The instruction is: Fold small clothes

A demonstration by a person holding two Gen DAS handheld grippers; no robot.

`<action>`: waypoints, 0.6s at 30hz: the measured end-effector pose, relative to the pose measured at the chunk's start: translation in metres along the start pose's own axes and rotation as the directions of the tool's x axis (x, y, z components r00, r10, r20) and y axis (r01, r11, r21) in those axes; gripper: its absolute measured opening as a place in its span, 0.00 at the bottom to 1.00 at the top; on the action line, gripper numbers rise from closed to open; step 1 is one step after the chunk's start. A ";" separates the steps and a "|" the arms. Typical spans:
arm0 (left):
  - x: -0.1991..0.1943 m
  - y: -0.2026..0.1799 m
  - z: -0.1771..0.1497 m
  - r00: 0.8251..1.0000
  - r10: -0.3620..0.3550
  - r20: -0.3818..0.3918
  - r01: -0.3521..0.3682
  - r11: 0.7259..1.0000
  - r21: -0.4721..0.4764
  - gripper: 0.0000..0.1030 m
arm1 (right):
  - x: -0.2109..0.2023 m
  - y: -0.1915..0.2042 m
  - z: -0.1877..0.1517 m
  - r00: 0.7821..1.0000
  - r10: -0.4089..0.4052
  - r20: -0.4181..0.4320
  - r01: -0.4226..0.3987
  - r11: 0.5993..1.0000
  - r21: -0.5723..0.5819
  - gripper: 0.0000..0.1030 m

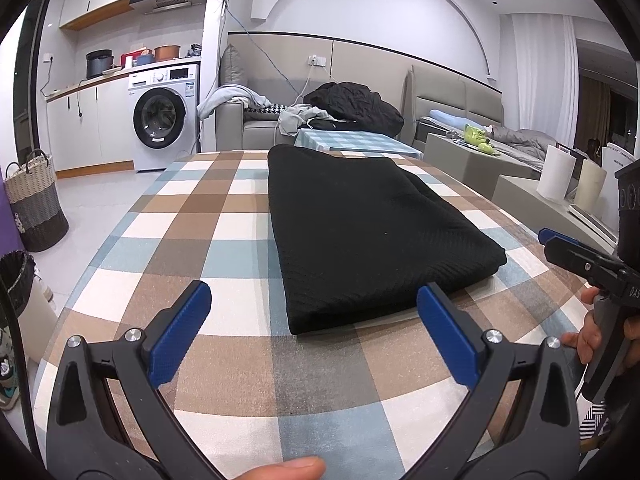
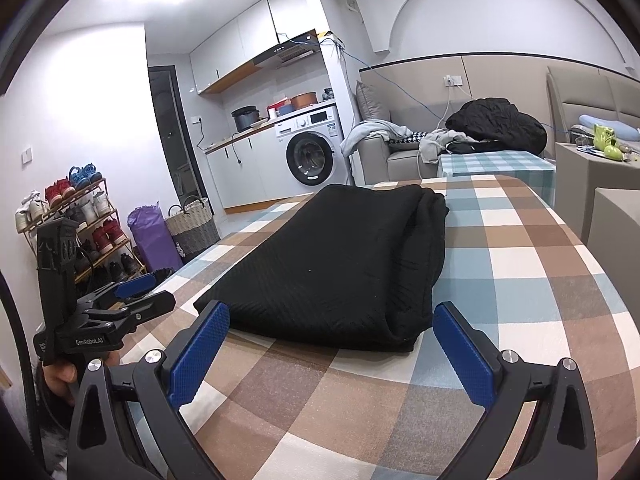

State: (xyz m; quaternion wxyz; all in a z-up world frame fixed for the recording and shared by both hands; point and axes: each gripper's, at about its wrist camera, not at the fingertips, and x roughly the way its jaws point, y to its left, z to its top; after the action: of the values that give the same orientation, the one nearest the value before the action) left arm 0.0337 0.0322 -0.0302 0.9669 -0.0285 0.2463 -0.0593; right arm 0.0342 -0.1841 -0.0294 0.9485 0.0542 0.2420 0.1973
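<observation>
The black garment lies on the desk, which is covered with a checked cloth. It looks already folded into a long rectangle, with stacked layers showing along its right edge in the right wrist view. Its near short edge is close in front of both tools.

The left tongs are released, the blue pads wide apart, and they hover over the desk just before the near edge of the garment, with nothing between them. The right tongs are also spread wide and empty, aimed at the near right corner where the layers are thick.

I judge that one more fold, the near end over the far end, is probably the next step. The risk is in the grasp. If one pad goes only under the top layer, the lower layers stay behind and the stack opens. If the two tools take the corners at different depth, the fold becomes crooked. The knit fabric looks soft and heavy, so it can sag in the middle and drag. The cloth cover may also be pinched together with the garment.
</observation>
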 end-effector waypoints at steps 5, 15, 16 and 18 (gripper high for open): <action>0.001 0.001 -0.001 1.000 0.002 -0.002 -0.002 1.000 0.000 0.99 | 0.000 0.000 0.000 1.000 0.001 -0.001 -0.001 1.000 0.001 1.00; 0.002 0.000 -0.002 1.000 0.002 -0.004 -0.002 1.000 -0.002 0.99 | 0.000 0.002 -0.001 1.000 -0.006 -0.001 0.006 1.000 -0.003 1.00; 0.001 0.000 -0.002 1.000 0.002 -0.004 -0.002 1.000 -0.002 0.99 | 0.000 0.002 -0.001 1.000 -0.005 0.000 0.005 1.000 -0.003 1.00; 0.001 0.000 -0.002 1.000 0.003 -0.004 -0.003 1.000 -0.002 0.99 | 0.000 0.002 -0.001 1.000 -0.005 0.000 0.005 1.000 -0.003 1.00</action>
State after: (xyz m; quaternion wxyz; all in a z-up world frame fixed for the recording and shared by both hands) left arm 0.0339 0.0320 -0.0327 0.9666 -0.0288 0.2482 -0.0575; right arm 0.0329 -0.1825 -0.0301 0.9491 0.0520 0.2416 0.1951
